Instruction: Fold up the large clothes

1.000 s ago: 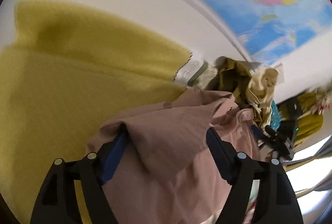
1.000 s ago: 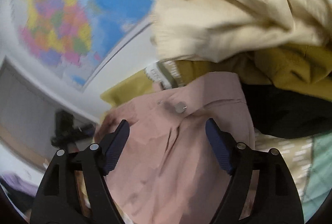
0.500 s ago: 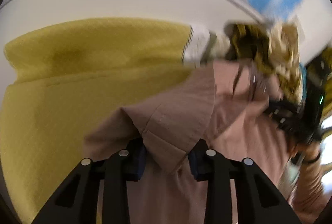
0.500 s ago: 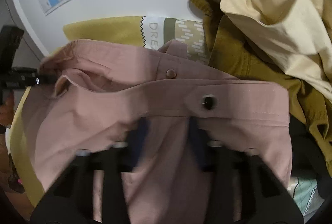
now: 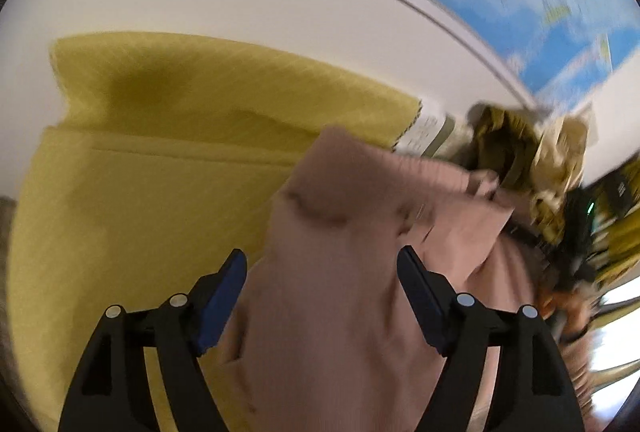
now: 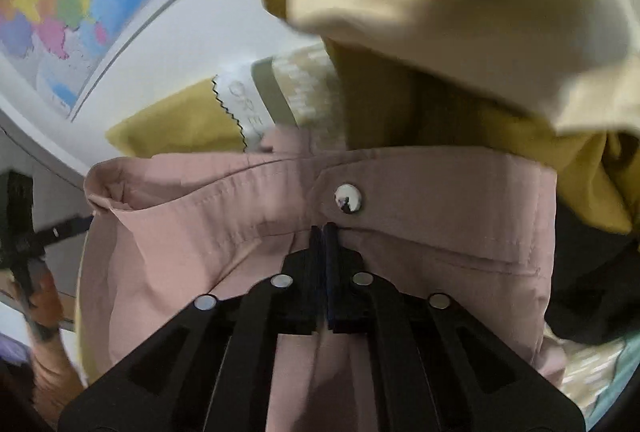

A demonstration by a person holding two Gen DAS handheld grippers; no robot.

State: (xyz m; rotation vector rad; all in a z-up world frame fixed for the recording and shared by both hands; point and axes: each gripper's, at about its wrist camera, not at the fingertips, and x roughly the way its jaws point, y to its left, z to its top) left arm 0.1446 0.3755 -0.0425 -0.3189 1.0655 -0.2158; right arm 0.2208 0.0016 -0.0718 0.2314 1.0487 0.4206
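Right claw (image 6: 324,232) is pinched together on a fold of the pink garment (image 6: 400,252), just under its metal snap (image 6: 348,198); our left claw (image 5: 322,272) stands wide apart, with pink cloth (image 5: 340,292) lying between the jaws but not gripped. The garment is draped over a yellow cover (image 5: 140,212), with its far edge against a heap of other clothes (image 6: 440,12).

We judge the main risk to be a one-sided lift: with only the right claw gripping, a pull would drag the cloth askew and bunch it rather than spread it flat. That grip also takes a thin fold close to the edge, so a sharp tug could slip it free. The cream and olive clothes in the heap lie touching the garment's far edge, and we could haul them along with it. If we shut the left claw where it stands, we may catch several layers at once, and the fold would come out crooked.

Much is hard to read. The left view is blurred, so we cannot tell seams, or which part of the garment lies between the jaws. We cannot make out sleeves or hem in either view. Its lower part is cut off behind the claws. A dark thing at the right view's left edge is too unclear to name.
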